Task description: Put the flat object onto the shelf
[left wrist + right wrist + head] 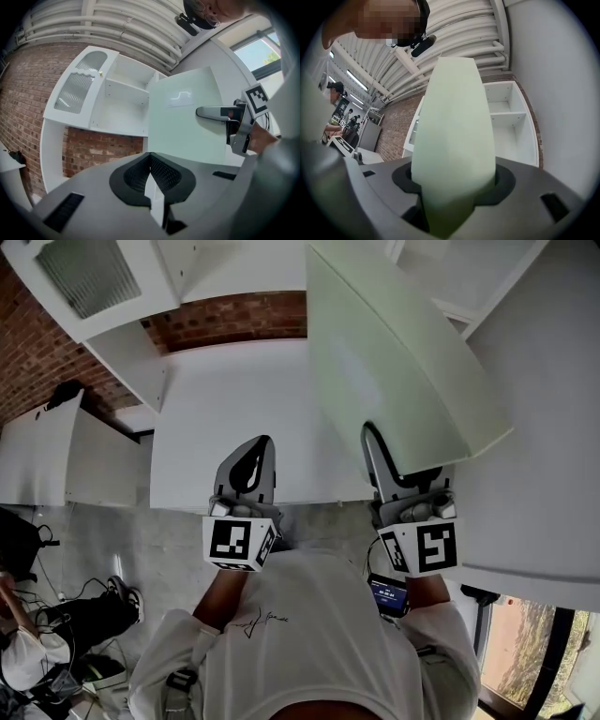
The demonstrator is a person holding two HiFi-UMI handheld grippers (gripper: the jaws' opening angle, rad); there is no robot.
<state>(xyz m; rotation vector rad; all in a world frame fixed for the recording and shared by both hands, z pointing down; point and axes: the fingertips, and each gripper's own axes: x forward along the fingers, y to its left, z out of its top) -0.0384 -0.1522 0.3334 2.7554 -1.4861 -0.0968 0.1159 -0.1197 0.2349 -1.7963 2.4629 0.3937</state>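
My right gripper (pixel 373 439) is shut on the near edge of a pale green flat board (pixel 394 362), which is held up and tilted over the right of the white counter (pixel 234 418). The right gripper view shows the board (pixel 454 122) rising from between the jaws, with the white open shelf unit (pixel 508 117) behind it. My left gripper (pixel 258 448) hovers beside it over the counter's front edge, shut with nothing in it. In the left gripper view, the shelf unit (pixel 124 101) stands ahead, with the board (pixel 183 126) and the right gripper (pixel 206 112) to the right.
A cabinet door with ribbed glass (pixel 89 273) hangs open at the upper left. Red brick wall (pixel 234 320) backs the counter. A tall white panel (pixel 553 427) stands on the right. A low white cabinet (pixel 56 460) is on the left, and bags and cables (pixel 75 624) lie on the floor.
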